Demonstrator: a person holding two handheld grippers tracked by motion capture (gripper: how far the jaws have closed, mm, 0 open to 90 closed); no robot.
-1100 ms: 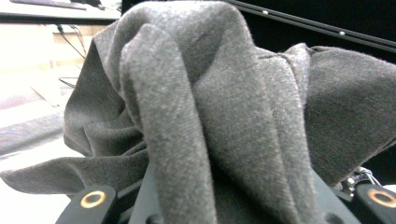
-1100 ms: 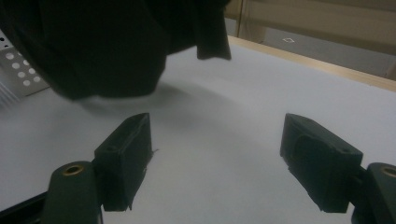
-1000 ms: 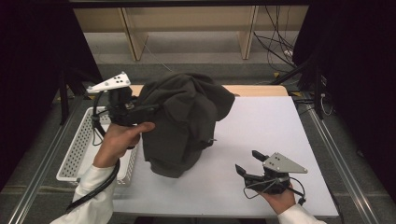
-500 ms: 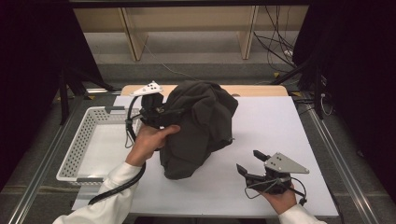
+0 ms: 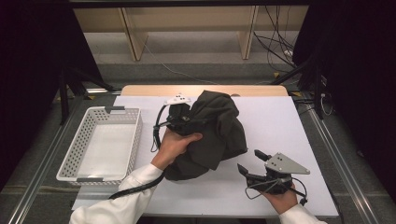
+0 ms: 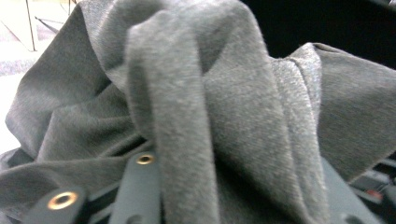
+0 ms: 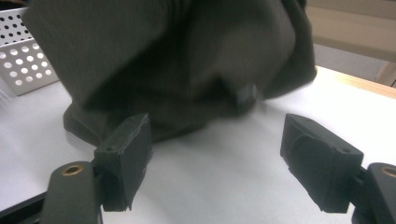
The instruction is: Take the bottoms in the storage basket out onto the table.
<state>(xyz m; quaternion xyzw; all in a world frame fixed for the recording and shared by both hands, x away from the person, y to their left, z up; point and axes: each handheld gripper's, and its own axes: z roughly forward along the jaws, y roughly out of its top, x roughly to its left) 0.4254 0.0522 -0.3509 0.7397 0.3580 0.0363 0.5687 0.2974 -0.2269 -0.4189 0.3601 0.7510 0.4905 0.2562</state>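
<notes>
Garment: we see a dark grey, soft crumpled cloth garment (image 5: 217, 133) heaped near the middle of the white-topped desk (image 5: 280, 121); its lower edge rests on the desk surface, its upper folds are lifted at the left side; in the right gripper view it rises just beyond the jaws, its hem on the white top.
Left hand-held gripper: our left hand-held gripper (image 5: 184, 122) sits at the garment's left edge, the hand (image 5: 175, 144) wrapped round it and touching the cloth; in the left gripper view a thick fold (image 6: 187, 140) runs between the jaws; the jaws have just been opening, and we cannot tell whether the pads press on the fold.
Right hand-held gripper: our right hand-held gripper (image 5: 250, 163) rests low over the desk near its front right, apart from the garment; its jaws stand wide apart with bare desk between them, gripping nothing.
Basket: a white perforated plastic basket (image 5: 81, 144) stands at the desk's left side, beside the garment but apart from it.
</notes>
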